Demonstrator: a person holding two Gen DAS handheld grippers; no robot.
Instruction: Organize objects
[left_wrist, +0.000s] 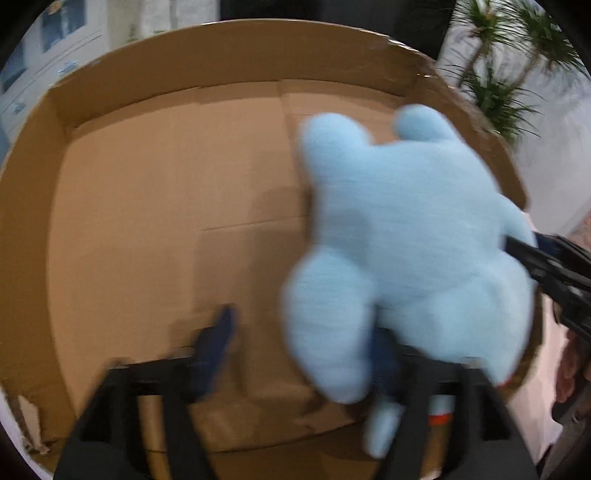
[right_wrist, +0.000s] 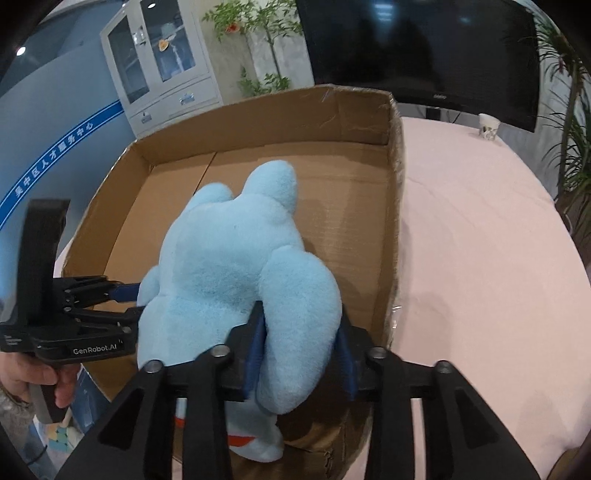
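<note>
A light blue plush toy (left_wrist: 399, 229) (right_wrist: 229, 266) lies back up inside an open cardboard box (left_wrist: 221, 48) (right_wrist: 258, 122), ears toward the far wall. My right gripper (right_wrist: 301, 350) holds one of its legs at the box's near edge, a blue pad pressed on each side. From the left wrist view it (left_wrist: 517, 251) reaches in from the right. My left gripper (left_wrist: 303, 343) (right_wrist: 129, 302) stands wide open at the toy's other side; one finger is bare over the box floor, the other sits behind a leg.
The box rests on a table with a pale pink cloth (right_wrist: 480, 258). A dark monitor (right_wrist: 424, 48) and a small cup (right_wrist: 488, 125) stand at the table's far end. A glass-door cabinet (right_wrist: 162, 66) and potted plants (left_wrist: 509, 74) are behind. A hand (right_wrist: 37, 380) holds the left gripper's handle.
</note>
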